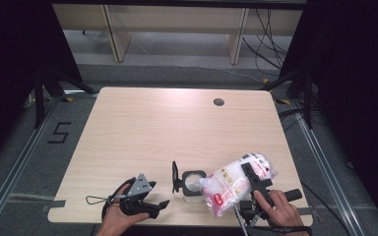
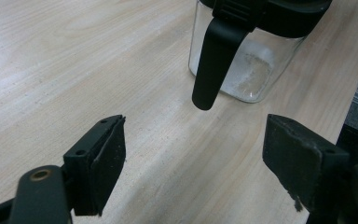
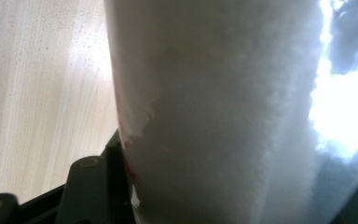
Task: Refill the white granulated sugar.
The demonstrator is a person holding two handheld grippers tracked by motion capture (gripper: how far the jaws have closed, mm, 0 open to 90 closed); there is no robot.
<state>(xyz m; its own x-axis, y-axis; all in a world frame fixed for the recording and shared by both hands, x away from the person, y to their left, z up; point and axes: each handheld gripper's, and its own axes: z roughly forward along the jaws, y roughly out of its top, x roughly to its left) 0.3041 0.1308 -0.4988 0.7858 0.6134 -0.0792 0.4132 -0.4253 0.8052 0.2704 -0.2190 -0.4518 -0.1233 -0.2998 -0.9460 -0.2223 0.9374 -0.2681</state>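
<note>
We see the right tool (image 1: 254,188) clamped on a tilted white bag (image 1: 236,182), whose corner sits over the open glass jar (image 1: 193,185) just left of it. The left tool (image 1: 150,201) rests wide open on the tabletop (image 1: 152,128), the jar just ahead.

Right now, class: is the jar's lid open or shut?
Open. In the high view the lid stands flipped up left of the jar, whose round mouth is uncovered, with the bag tilted over it.
</note>
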